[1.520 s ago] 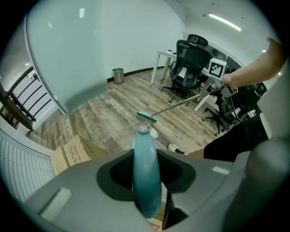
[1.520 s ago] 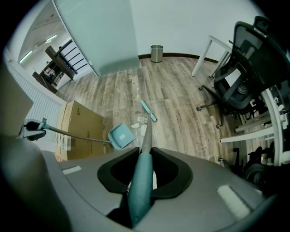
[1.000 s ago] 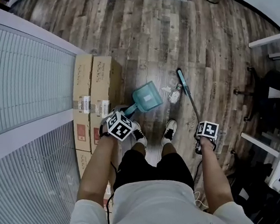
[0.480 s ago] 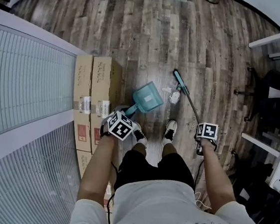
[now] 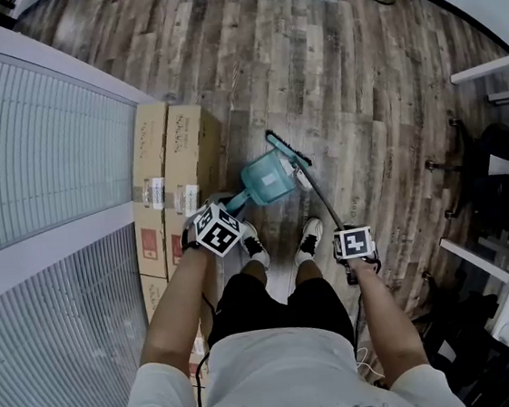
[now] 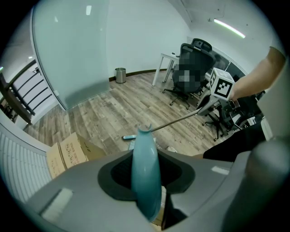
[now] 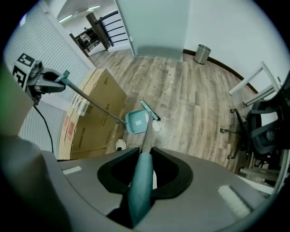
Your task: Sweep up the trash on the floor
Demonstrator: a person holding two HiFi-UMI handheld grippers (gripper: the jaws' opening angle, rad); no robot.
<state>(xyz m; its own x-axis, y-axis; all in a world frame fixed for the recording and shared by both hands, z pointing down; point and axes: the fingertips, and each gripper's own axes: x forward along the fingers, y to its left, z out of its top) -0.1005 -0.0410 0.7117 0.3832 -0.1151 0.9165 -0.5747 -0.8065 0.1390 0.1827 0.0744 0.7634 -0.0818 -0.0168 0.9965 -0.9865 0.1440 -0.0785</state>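
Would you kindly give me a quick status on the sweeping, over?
Left gripper shut on dustpan; right gripper shut on broom. White trash at dustpan edge, beside broom head. Cardboard boxes close by, not blocking.

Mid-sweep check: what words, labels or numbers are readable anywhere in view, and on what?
"AINING": blue letters on the person's white shirt, seen upside down; the letters beside them are unclear.
Cardboard boxes: printed marks and stickers are too small and blurred to read.
Nothing else bears readable text.
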